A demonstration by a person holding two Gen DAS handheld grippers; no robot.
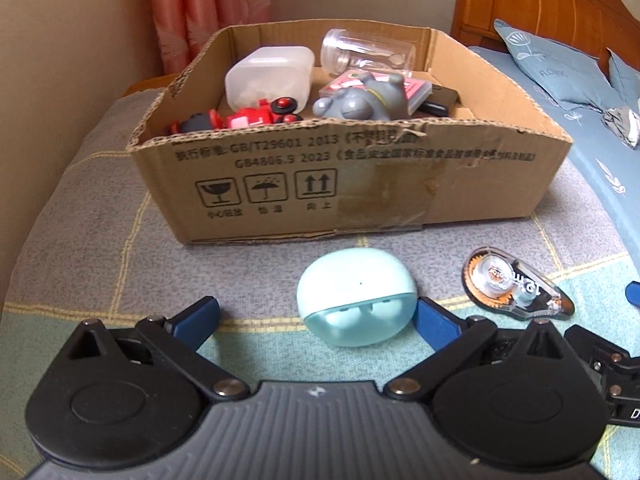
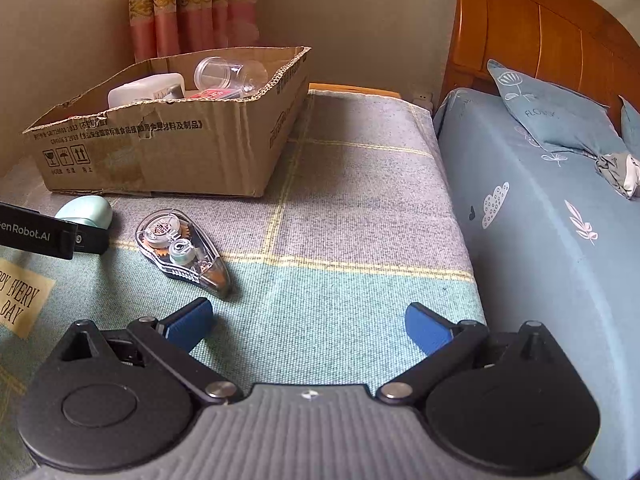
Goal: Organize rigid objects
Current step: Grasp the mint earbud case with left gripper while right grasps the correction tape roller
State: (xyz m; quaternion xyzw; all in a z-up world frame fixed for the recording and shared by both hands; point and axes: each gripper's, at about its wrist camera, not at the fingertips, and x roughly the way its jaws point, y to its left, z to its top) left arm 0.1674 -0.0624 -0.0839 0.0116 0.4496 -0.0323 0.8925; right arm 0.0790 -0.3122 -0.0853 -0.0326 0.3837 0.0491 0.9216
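Note:
A mint-green earbud case [image 1: 356, 298] lies on the checked cloth, between the open blue fingers of my left gripper [image 1: 316, 316]; the right finger [image 1: 434, 322] is at its side, the left one stands apart. It also shows in the right wrist view [image 2: 86, 210]. A clear correction-tape dispenser [image 1: 516, 288] lies to its right, seen too in the right wrist view [image 2: 182, 252]. My right gripper [image 2: 308, 326] is open and empty over bare cloth. The cardboard box [image 1: 360, 184] behind holds a grey toy [image 1: 360, 100], a red toy [image 1: 248, 118], a white container [image 1: 268, 74] and a clear jar [image 1: 366, 52].
The box [image 2: 168, 148] sits at the back left of the cloth-covered surface. A bed with blue sheet [image 2: 540, 220], pillow [image 2: 552, 116] and wooden headboard [image 2: 532, 28] stands to the right. A curtain [image 2: 192, 4] hangs behind the box.

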